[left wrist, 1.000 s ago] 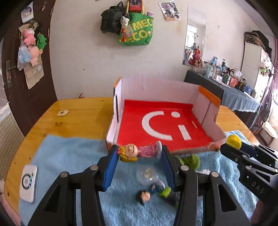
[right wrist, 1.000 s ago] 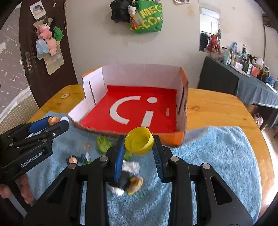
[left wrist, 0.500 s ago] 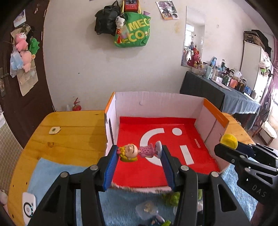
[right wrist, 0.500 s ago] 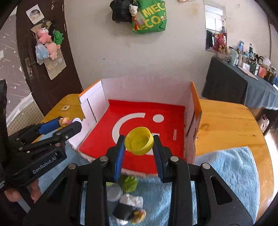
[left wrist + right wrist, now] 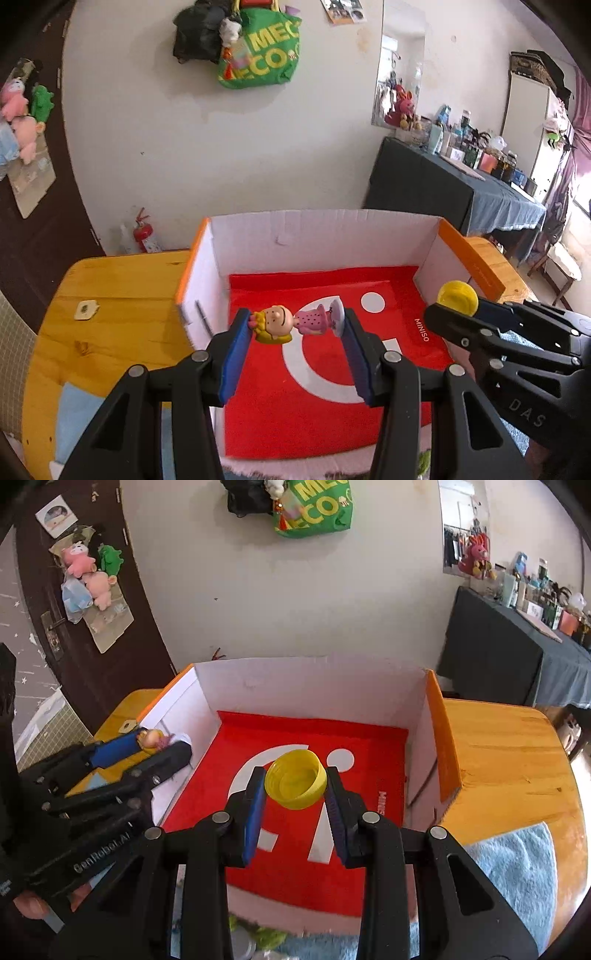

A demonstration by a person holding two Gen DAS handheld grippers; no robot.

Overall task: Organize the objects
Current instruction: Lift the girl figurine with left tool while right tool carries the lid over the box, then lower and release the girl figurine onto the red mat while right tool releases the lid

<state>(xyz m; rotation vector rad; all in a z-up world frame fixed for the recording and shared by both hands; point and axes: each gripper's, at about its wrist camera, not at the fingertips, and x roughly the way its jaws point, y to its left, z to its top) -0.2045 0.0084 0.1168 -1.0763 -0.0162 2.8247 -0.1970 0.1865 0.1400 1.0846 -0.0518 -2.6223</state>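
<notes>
Over the round wooden counter, the white-walled cardboard box with a red printed floor sits open below both my claws. My left claw grips the small plastic doll in a pink dress lying sideways; my right claw pinches the yellow plastic bottle cap. I should lower each near the red floor, well apart, before releasing, so neither bounces nor rolls.

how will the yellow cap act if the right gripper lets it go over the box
The yellow cap looks like thin hollow plastic, so probably light and apt to bounce. It is round and held tilted in the right gripper, so it may roll across the box floor.
</notes>
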